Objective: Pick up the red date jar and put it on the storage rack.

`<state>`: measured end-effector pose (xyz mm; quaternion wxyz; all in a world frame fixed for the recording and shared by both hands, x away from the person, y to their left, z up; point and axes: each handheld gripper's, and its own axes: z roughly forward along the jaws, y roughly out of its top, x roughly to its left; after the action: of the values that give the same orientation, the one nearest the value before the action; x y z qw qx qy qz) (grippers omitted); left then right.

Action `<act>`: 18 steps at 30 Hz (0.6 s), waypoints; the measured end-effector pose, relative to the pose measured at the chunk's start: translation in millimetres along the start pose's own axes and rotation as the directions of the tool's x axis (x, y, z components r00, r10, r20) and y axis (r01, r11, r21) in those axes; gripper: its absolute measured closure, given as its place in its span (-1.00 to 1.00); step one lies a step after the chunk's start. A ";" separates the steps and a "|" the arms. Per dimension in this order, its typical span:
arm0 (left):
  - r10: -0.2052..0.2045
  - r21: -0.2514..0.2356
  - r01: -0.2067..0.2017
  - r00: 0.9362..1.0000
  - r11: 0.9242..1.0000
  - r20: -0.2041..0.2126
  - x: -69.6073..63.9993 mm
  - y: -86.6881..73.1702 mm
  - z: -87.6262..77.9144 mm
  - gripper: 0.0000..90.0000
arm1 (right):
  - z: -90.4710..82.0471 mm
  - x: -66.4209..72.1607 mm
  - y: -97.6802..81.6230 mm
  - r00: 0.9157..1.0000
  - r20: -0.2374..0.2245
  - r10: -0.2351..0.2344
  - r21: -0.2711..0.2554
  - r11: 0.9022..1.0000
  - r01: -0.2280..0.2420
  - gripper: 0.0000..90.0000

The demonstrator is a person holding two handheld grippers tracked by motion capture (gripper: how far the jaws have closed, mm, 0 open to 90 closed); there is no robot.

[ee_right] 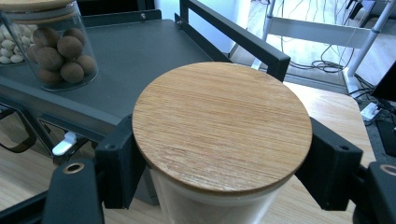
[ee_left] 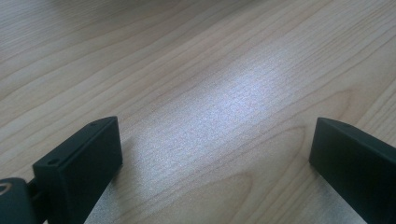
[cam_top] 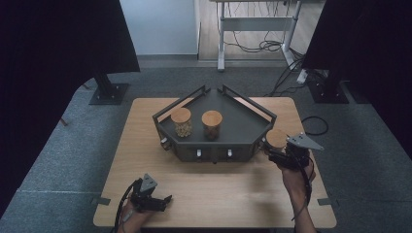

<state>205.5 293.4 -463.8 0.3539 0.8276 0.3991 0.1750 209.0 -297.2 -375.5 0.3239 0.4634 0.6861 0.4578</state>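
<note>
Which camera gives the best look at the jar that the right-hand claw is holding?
The right gripper view: the jar sits close up there, its round bamboo lid and glass wall clear between the right claw's jaws, which press its sides. The high view shows it small, beside the dark rack. The left gripper view looks at bare table.

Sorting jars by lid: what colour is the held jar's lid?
Light bamboo-wood tan lid, clearest in the right gripper view.

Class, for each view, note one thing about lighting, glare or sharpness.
High view: dim, dark curtains at both sides, table evenly lit. Left gripper view: pale sheen on the wood, far grain soft. Right gripper view: bright; the bamboo lid is sharp, the background desk frame washed out.
</note>
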 end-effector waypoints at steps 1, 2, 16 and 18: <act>0.000 0.000 0.000 1.000 1.000 0.000 0.1 0.0 0.0 -0.95 | 0.4 0.2 0.5 1.000 -0.001 0.000 0.000 1.000 0.000 -0.44; 0.000 0.000 0.000 1.000 1.000 0.001 0.1 0.0 0.0 -0.95 | 0.9 0.3 1.1 1.000 -0.002 -0.001 0.001 1.000 0.001 -0.44; 0.001 0.001 -0.001 1.000 1.000 0.002 0.2 0.1 -0.1 -0.95 | 4.9 3.1 8.5 1.000 -0.012 -0.014 0.004 1.000 0.014 -0.44; 0.001 0.001 -0.001 1.000 1.000 0.002 0.2 0.1 -0.1 -0.95 | 5.5 3.2 9.8 1.000 -0.014 -0.015 0.003 1.000 0.015 -0.44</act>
<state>205.6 293.5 -463.7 0.3538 0.8281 0.3984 0.1742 216.0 -290.9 -368.5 0.3218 0.4557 0.6924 0.4575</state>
